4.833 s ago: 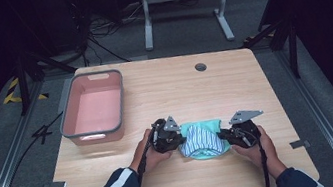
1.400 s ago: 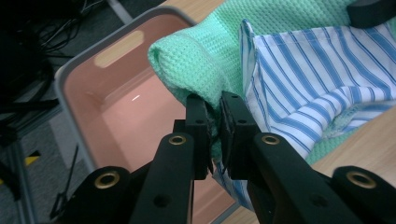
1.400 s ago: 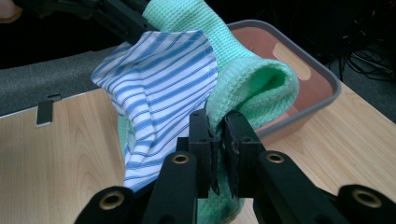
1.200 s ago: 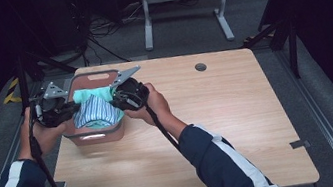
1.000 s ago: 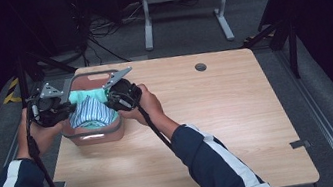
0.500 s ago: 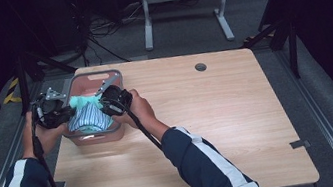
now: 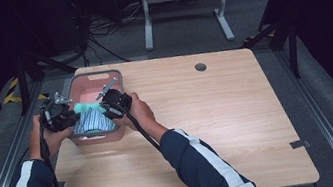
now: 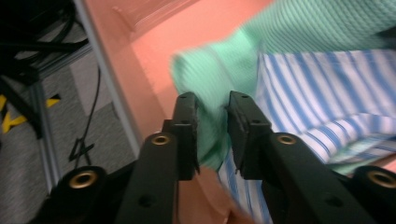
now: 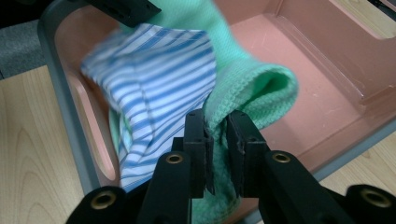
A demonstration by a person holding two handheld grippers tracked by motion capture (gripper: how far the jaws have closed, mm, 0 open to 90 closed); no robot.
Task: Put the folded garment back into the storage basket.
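Wooden table (image 7: pixel 218 115) on grey carpet (image 7: pixel 184 25); dark surroundings.

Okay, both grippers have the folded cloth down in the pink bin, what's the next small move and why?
Probably finish opening both sets of jaws, then lift straight up. The left gripper and right gripper have just been opening, yet green fabric of the cloth sits between the jaws of each. The cloth is already low inside the bin, so letting go should leave it there without undoing the fold.
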